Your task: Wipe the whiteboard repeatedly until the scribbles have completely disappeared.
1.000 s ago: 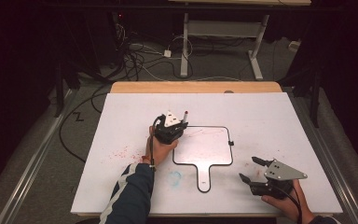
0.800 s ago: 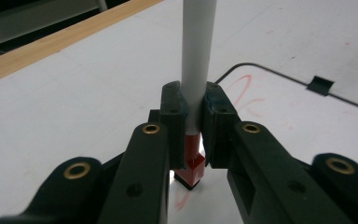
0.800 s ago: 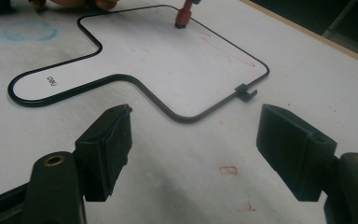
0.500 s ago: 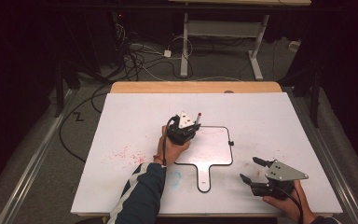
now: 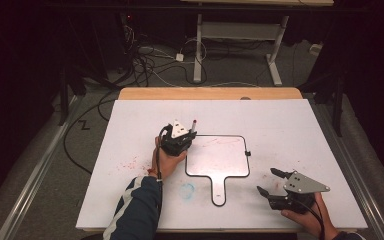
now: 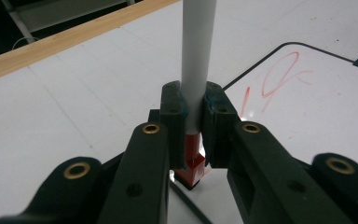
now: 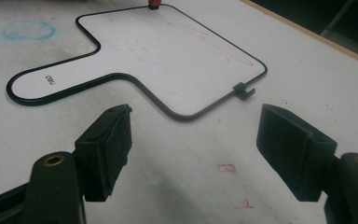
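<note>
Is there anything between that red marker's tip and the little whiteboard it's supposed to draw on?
Nothing visible. The left gripper is clamped on the marker, whose red tip sits at the top-left corner of the paddle-shaped whiteboard. The board's face is bare except for faint red strokes. The right gripper waits open, off to the side.

The paddle-shaped whiteboard (image 5: 217,157) is white with a thin black border and faint red scribbles. At its upper-left corner, the marker (image 6: 196,70) has a white barrel and red tip. The table (image 5: 130,130) is white, red-speckled left of the whiteboard, with a blue ring (image 5: 187,188) beside the whiteboard's handle.
</note>
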`<state>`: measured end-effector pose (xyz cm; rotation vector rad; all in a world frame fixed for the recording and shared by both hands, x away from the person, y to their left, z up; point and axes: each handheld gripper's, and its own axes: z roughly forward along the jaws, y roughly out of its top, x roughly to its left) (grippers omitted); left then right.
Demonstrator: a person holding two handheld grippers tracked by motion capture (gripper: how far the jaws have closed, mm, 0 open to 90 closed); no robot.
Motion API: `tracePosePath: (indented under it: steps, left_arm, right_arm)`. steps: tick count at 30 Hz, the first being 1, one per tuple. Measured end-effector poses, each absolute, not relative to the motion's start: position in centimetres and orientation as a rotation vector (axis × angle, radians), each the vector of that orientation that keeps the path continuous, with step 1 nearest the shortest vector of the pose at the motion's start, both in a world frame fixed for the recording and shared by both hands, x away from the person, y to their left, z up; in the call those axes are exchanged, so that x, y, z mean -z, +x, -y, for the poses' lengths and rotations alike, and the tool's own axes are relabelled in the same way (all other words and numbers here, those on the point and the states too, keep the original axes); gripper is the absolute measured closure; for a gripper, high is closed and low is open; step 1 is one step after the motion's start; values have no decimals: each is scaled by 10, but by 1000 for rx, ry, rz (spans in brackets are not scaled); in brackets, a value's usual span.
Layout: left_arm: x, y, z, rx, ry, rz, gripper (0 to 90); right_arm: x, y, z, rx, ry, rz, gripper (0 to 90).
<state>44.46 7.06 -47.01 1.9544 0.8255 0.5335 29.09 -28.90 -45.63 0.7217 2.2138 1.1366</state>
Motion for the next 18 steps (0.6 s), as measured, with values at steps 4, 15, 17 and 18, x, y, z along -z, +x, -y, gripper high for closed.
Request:
tracePosePath:
  steps: [4,15,17,18]
  left_arm:
    - [470,442,-47,-516,1971,-772,788]
    - [468,439,-2,-516,2010,-676,788]
    - [468,441,-6,-523,2004,-692,788]
    - [468,443,-8,-529,2004,-701,788]
  right_arm:
    - [456,291,289,-1142,720,-2213,271]
    - [455,290,290,-1144,716,-2212,271]
    - [455,290,291,-1145,719,-2212,271]
    - [455,290,291,-1145,718,-2213,271]
